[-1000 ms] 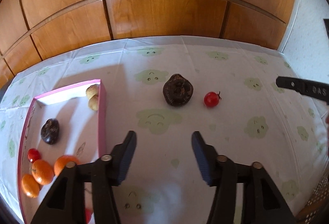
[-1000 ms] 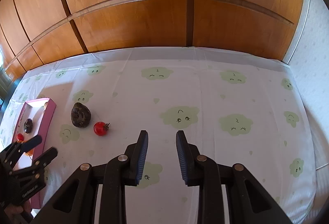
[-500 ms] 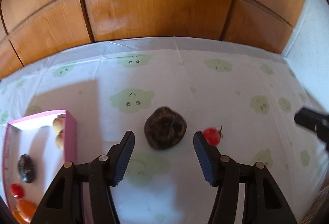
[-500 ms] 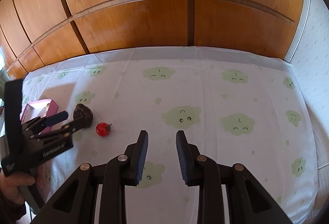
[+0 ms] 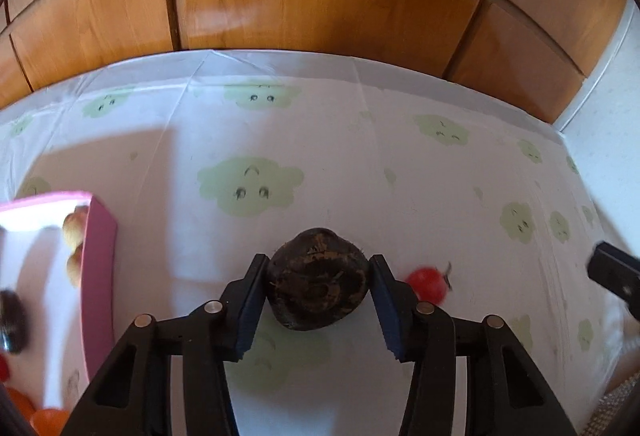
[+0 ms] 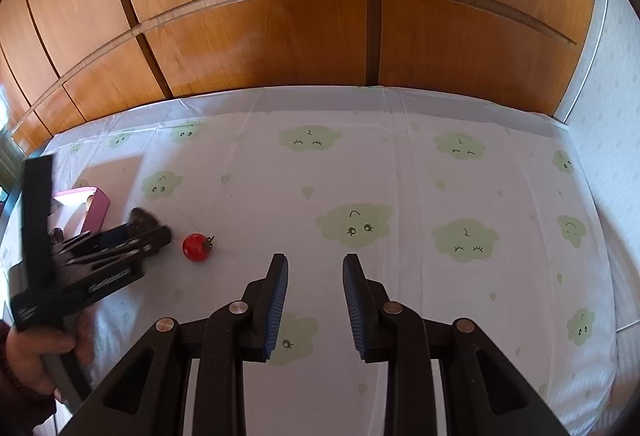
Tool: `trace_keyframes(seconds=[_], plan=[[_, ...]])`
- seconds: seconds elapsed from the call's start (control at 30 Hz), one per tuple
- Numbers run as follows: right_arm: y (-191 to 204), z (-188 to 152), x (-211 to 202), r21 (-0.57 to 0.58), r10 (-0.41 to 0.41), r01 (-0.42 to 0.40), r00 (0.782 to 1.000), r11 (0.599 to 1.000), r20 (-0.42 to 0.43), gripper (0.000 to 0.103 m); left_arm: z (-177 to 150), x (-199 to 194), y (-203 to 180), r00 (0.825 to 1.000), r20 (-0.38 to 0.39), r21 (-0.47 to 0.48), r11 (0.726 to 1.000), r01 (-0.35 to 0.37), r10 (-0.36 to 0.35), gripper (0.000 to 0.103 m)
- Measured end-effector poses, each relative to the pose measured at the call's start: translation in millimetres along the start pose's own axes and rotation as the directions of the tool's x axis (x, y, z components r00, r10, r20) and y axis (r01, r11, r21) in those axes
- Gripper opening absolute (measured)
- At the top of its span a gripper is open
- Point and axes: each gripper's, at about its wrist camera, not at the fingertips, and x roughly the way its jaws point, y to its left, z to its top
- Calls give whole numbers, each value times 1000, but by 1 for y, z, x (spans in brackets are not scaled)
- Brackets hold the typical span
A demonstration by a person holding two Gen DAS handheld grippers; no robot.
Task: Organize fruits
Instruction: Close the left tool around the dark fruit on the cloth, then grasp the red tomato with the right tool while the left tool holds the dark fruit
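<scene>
Dark brown, rough, lumpy fruit (image 5: pixel 317 278) lies on the cloud-patterned surface (image 5: pixel 360 164), right of the pink tray (image 5: pixel 98 264). The left hand-held gripper (image 5: pixel 318 276) brackets its widest sides, apparently touching; it looks firm and light. Right hand-held gripper (image 6: pixel 315 272) hovers half-open, empty.

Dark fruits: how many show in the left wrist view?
2 dark fruits: one between the fingers of the left gripper, one in the pink box at far left. More may be hidden.

White cloth (image 6: pixel 400 176) with green clouds, bearing dark lumpy fruit (image 5: pixel 318 278), small red tomato (image 6: pixel 196 246), pink-walled tray (image 5: pixel 99 260).
</scene>
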Motion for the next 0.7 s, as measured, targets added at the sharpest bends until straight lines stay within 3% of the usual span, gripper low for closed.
trace_keyframes(seconds=[0.17, 0.33, 0.5, 0.7], plan=[[-1, -2, 1, -3, -16, 16, 1000, 1000, -5, 28, -27, -35, -5, 999, 52, 38, 999, -8, 6, 51], [-2, -4, 2, -11, -37, 37, 999, 999, -7, 28, -78, -67, -18, 996, 91, 118, 993, -25, 14, 51], [-1, -6, 3, -19, -52, 51, 999, 998, -8, 28, -124, -72, -28, 992, 114, 158, 985, -75, 57, 51], [2, -7, 3, -30, -53, 53, 999, 998, -7, 28, -143, -69, -33, 974, 202, 188, 973, -137, 98, 51]])
